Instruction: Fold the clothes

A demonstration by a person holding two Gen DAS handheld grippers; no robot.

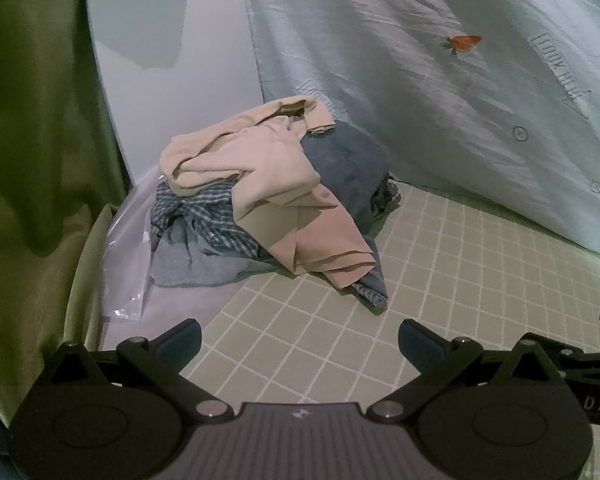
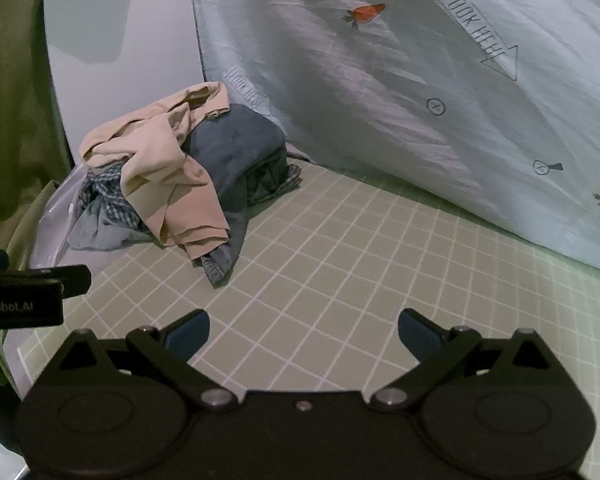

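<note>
From the left wrist camera, the left tongs (image 1: 300, 340) are spread wide with nothing between the blue pads (image 1: 182, 342), hanging over a pale green grid-patterned sheet (image 1: 440, 280). The pile of clothes (image 1: 268, 200) lies ahead of the tongs and a little to their left, well apart from the fingertips. On top is a beige garment (image 1: 268, 172), draped over a dark blue-grey garment (image 1: 340, 168) and a blue checked shirt (image 1: 208, 216); a lighter blue cloth (image 1: 204, 264) spreads out at the bottom left. A clear plastic bag (image 1: 128, 248) lies just beside the pile on its left, partly under it; whether anything is inside it cannot be told. Behind the pile rises a light blue quilt (image 1: 440, 120) printed with carrots and arrows. A green curtain (image 1: 32, 140) fills the left edge.

From the right wrist camera, the right tongs (image 2: 304, 330) are likewise spread apart and hold nothing. The same pile (image 2: 172, 172) sits ahead and clearly to the left, apart from the fingertips, against the quilt (image 2: 420, 100). Part of the left tongs (image 2: 32, 292) shows at the left edge.
</note>
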